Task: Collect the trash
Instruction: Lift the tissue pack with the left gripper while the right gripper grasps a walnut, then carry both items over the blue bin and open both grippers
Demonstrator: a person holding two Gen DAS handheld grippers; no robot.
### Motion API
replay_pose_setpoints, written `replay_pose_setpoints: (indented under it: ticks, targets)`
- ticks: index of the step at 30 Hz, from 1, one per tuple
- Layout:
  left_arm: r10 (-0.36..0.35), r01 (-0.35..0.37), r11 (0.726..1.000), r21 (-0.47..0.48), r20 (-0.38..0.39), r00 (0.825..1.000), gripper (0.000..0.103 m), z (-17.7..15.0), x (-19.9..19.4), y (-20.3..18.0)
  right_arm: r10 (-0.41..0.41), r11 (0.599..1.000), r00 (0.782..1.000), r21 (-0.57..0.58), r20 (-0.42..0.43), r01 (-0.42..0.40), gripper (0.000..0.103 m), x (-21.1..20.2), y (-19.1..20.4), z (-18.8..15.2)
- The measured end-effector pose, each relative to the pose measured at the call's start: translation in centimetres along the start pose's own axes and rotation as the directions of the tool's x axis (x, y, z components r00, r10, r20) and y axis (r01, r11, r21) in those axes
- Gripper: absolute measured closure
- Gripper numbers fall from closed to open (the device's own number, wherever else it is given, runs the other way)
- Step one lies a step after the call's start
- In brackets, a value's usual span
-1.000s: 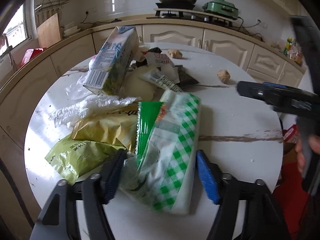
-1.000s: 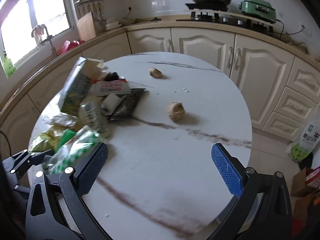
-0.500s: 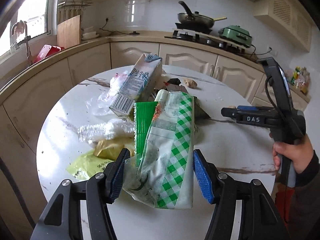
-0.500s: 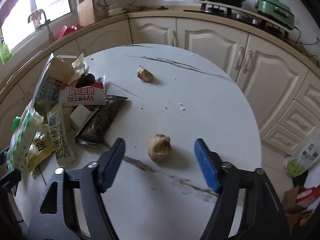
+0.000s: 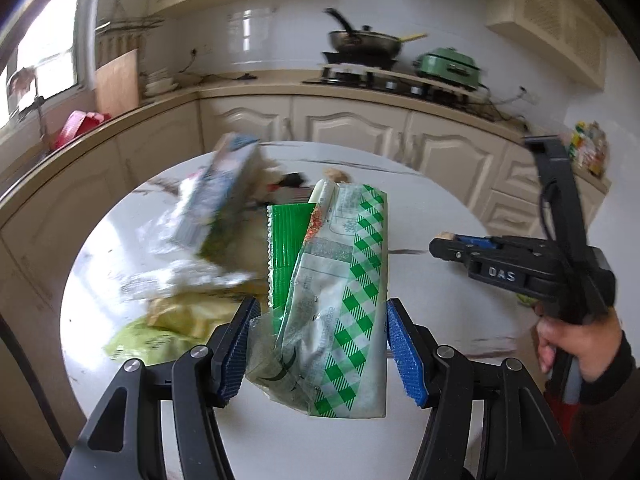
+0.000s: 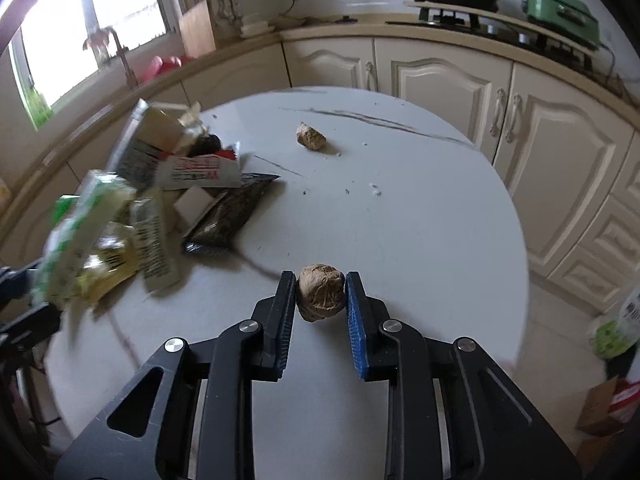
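a crumpled brown paper ball [image 6: 321, 292] sits between the closing jaws of the right gripper [image 6: 320, 312], pads touching it, on the white round table [image 6: 420, 248]. the left gripper [image 5: 318, 344] clamps a green-checked plastic bag [image 5: 340, 300]; more wrappers lie beyond.

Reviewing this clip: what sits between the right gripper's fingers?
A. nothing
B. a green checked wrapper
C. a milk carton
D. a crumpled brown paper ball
D: in the right wrist view the crumpled brown paper ball sits between the closing fingers of the right gripper, over the white round table.
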State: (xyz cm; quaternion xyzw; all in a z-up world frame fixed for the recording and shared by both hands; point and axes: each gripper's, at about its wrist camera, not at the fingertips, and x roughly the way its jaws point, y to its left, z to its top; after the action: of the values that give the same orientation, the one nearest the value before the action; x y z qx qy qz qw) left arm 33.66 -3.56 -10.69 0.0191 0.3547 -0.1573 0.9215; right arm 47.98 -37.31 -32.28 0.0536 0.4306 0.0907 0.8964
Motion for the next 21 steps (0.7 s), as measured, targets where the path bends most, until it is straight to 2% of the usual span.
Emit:
replay_pose_setpoints:
  ticks: [3,6,8,11,15,18,21]
  targets:
    - [-0.044,0.044,0.998,0.048,0.000,0.999,0.045,0.6,0.0,-3.4,-0.008,0.999,0.998,0.044,0.058,0.005,0.079,-4.4,-2.0,-2.0]
    - [-0.137,0.139,0.986,0.097,-0.024,0.990,0.044,1.2,0.7,-8.2,-0.052,0.995,0.993,0.093,0.102,0.043,0.079,-9.2,-5.0,-4.2]
    - [-0.176,0.180,0.973,0.146,-0.043,0.984,0.044,1.4,1.5,-12.0,-0.118,0.986,0.987,0.134,0.113,0.103,0.079,-12.3,-7.7,-6.0]
    - [-0.224,0.242,0.949,0.203,-0.107,0.969,0.044,1.5,4.2,-17.9,-0.234,0.955,0.969,0.204,0.082,0.214,0.079,-15.0,-11.9,-9.1]
    - [-0.259,0.312,0.916,0.251,-0.225,0.939,0.044,1.1,9.7,-23.9,-0.286,0.913,0.958,0.303,0.005,0.271,0.079,-15.2,-17.7,-13.3]
    - [-0.245,0.332,0.904,0.268,-0.311,0.918,0.044,0.6,13.9,-27.3,-0.290,0.887,0.956,0.361,-0.051,0.289,0.079,-14.1,-21.4,-15.9]
    - [-0.233,0.348,0.892,0.289,-0.366,0.901,0.041,0.3,17.3,-29.6,-0.279,0.868,0.957,0.406,-0.081,0.288,0.079,-13.1,-24.2,-17.9]
